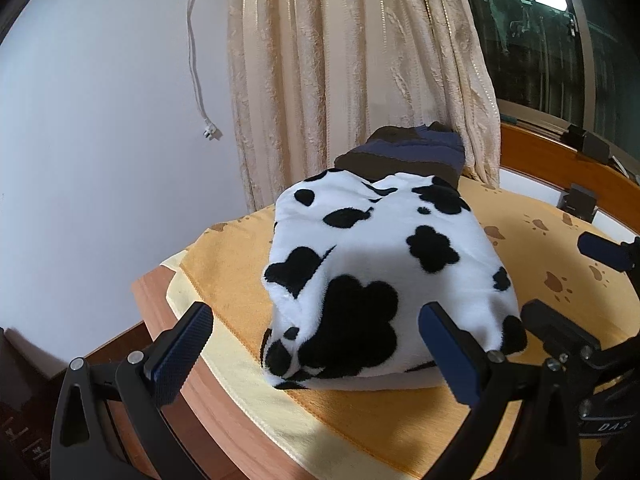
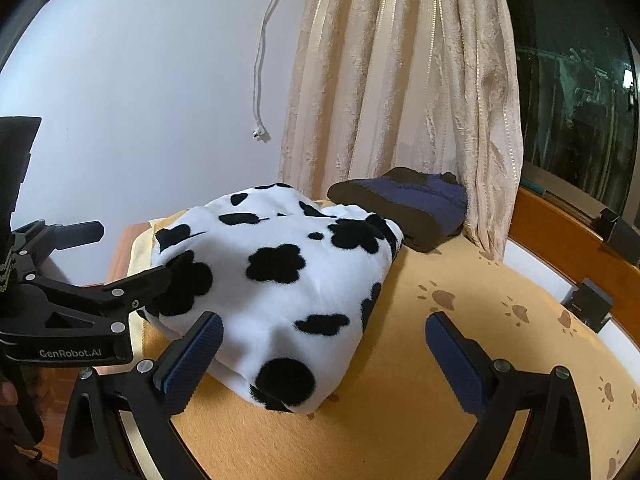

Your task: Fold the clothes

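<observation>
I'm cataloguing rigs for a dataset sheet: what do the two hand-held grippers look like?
The left hand-held gripper and the right hand-held gripper match: black angular frames with silver rivets and two fingers faced with dark blue textured pads. White "GenRobot.AI" lettering marks the left one's body.

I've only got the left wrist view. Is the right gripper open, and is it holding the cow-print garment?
Observer: The right gripper is open and clamps nothing; the cow-print garment has its near corner ahead, between the gripper's fingers.
Operator: How does my left gripper sit?
Observer: The left gripper is open, with one finger reaching the garment's left edge.
Operator: And the dark garment behind?
Observer: The dark folded garment lies on the yellow cloth by the curtain, off the cow print's far right corner.
</observation>
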{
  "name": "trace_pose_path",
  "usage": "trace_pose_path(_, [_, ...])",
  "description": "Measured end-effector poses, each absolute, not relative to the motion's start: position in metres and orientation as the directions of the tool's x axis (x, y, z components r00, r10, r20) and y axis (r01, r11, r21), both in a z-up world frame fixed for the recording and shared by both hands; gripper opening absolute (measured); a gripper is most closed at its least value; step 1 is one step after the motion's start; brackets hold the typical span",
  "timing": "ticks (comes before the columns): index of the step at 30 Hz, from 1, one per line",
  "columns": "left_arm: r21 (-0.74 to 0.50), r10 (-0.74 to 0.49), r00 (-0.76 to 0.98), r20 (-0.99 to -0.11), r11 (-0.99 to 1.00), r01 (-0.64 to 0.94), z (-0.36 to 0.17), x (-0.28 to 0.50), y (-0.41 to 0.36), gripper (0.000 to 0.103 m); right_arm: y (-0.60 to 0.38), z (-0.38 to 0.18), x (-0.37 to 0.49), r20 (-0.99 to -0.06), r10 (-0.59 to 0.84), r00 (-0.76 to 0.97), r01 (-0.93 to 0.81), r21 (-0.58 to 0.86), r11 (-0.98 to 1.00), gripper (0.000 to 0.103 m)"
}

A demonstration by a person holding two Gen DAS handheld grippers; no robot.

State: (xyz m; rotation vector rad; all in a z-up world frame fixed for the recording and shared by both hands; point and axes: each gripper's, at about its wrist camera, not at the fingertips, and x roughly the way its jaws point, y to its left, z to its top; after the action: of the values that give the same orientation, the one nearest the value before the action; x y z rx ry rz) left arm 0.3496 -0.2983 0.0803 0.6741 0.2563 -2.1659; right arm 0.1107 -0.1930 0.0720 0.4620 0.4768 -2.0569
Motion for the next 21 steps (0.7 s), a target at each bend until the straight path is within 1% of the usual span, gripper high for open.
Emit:
trace_pose_path(10, [0.016, -0.655, -0.518, -0.550, -0.629, 0.778, 0.082, 0.357, -0.306, 0.103, -0.205, 0.071, 0.117, -0.501, -0.716, -0.486, 0.865, -0.160, -0.475, 0.103])
trace_pose_path(15, [-0.013, -0.631, -0.536, -0.561, -0.640, 0.768, 0.081, 0.358, -0.310, 0.103, -0.208, 0.068, 0.118, -0.508, -0.714, -0.482, 0.867, -0.155, -0.474, 0.103])
trace_pose_path(21, [0.043, -0.679, -0.520, -0.518, -0.627, 0.778, 0.083, 0.357, -0.304, 0.103, -0.208, 0.066, 0.118, -0.510, -0.715, -0.478, 0.867, -0.146, -0.476, 0.103])
